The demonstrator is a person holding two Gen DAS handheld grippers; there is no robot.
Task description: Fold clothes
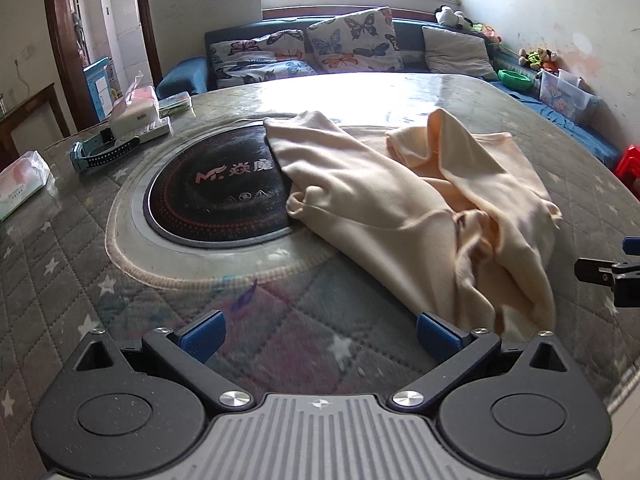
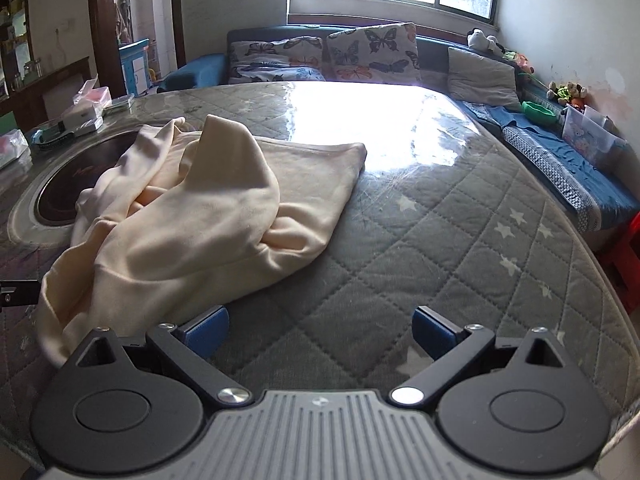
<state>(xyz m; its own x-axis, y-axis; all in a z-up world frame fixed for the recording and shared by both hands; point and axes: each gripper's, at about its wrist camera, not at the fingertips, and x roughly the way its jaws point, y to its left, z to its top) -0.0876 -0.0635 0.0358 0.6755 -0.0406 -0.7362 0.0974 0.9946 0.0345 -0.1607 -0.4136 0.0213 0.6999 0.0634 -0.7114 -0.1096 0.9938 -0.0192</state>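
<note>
A cream-coloured garment (image 1: pixel 404 200) lies crumpled on the round quilted table (image 1: pixel 120 280), partly over the black cooktop (image 1: pixel 216 196). My left gripper (image 1: pixel 320 334) is open just above the table, with its right finger next to the garment's near hem and nothing between the pads. The right wrist view has the same garment (image 2: pixel 200 216) spread to the left of centre. My right gripper (image 2: pixel 320 330) is open over bare quilt (image 2: pixel 440 248), its left finger (image 2: pixel 206 330) close beside the garment's near edge. The right gripper's tip also pokes in at the right edge of the left wrist view.
Tissue packs (image 1: pixel 24 184), a blue strap (image 1: pixel 100 152) and a white box (image 1: pixel 136 120) sit at the table's left. Behind the table runs a blue sofa (image 1: pixel 404 40) with butterfly cushions (image 1: pixel 352 40); toys and a plastic box (image 1: pixel 564 92) line the right wall.
</note>
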